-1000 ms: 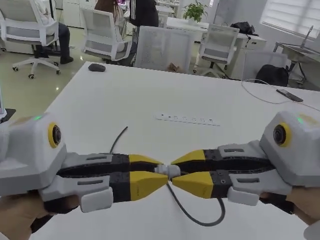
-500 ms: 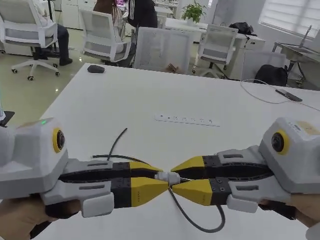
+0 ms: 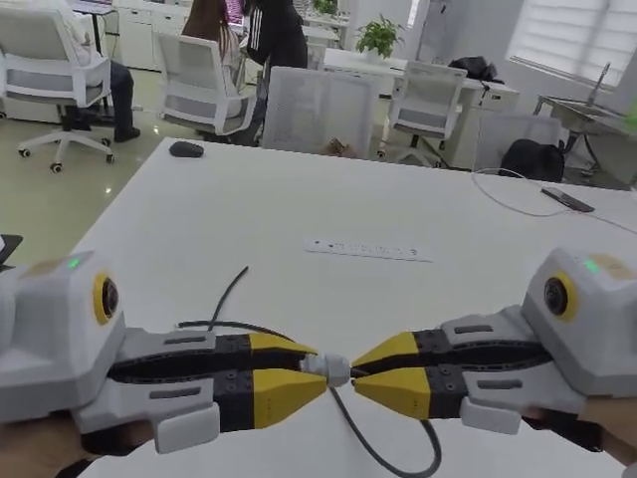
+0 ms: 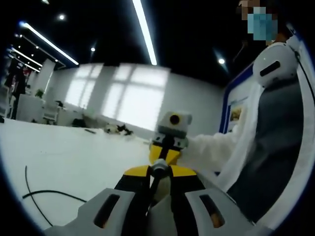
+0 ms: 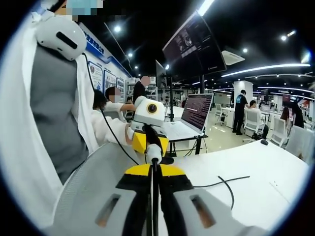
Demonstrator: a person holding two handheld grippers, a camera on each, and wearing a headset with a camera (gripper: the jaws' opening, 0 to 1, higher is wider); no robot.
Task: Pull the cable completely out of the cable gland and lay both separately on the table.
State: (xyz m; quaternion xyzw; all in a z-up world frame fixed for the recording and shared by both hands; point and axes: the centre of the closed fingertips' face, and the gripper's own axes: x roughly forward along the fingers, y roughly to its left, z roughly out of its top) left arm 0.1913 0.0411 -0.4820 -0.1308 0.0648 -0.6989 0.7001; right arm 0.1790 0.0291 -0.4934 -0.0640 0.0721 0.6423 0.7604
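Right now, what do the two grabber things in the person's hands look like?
The left gripper and right gripper match. Each has a chunky light-grey body, a black middle part and two pointed yellow tips, a bit like a bird's beak. The person's sleeve is white.

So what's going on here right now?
A person holds a pair of tongs in each hand over the white table. The left tongs are shut on the white cable gland, the right tongs on the dark cable right beside it, tips almost meeting. The cable is not out of the gland yet; its slack lies on the table.
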